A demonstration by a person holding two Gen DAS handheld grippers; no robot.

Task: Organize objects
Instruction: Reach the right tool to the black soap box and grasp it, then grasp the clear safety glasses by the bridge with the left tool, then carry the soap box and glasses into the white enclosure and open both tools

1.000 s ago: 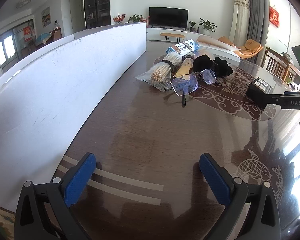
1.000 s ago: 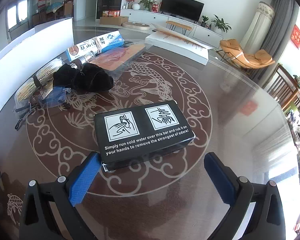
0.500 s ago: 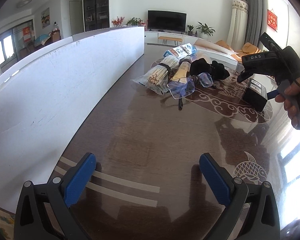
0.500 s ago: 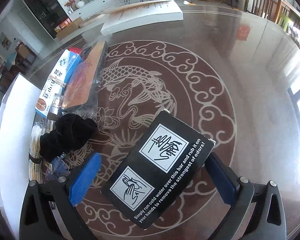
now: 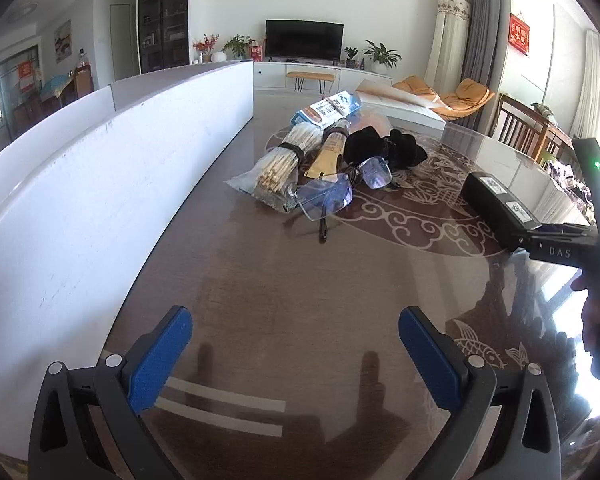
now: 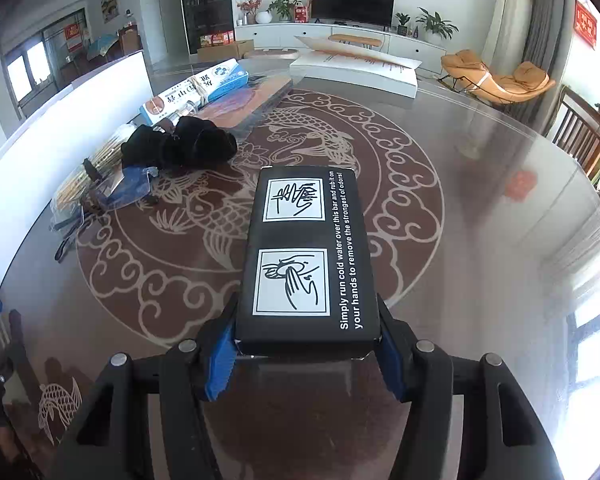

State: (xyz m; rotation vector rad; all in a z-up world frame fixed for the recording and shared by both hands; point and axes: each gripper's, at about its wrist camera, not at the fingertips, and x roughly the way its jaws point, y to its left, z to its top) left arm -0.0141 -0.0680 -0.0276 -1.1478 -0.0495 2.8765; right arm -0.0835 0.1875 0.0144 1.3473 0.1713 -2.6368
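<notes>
My right gripper (image 6: 306, 354) is shut on the near end of a black box (image 6: 306, 252) with white hand pictures and print; the box points away from me over the table. The box also shows in the left wrist view (image 5: 496, 208), at the right, held by the right gripper (image 5: 520, 240). My left gripper (image 5: 296, 356) is open and empty above the near table. A pile lies at the table's left: glasses (image 5: 340, 192), a chopstick bundle (image 5: 280, 168), a black cloth (image 5: 380, 148), a blue-white box (image 5: 328, 108).
A white board wall (image 5: 100, 184) runs along the table's left side. The round table (image 6: 480, 240) has a glossy top with a fish pattern. A flat white box (image 6: 356, 68) lies at its far edge. Wooden chairs (image 6: 584, 136) stand at the right.
My right gripper has turned, lined up with the black box's long axis and shut on its near end. The left gripper has stayed in place, open.
</notes>
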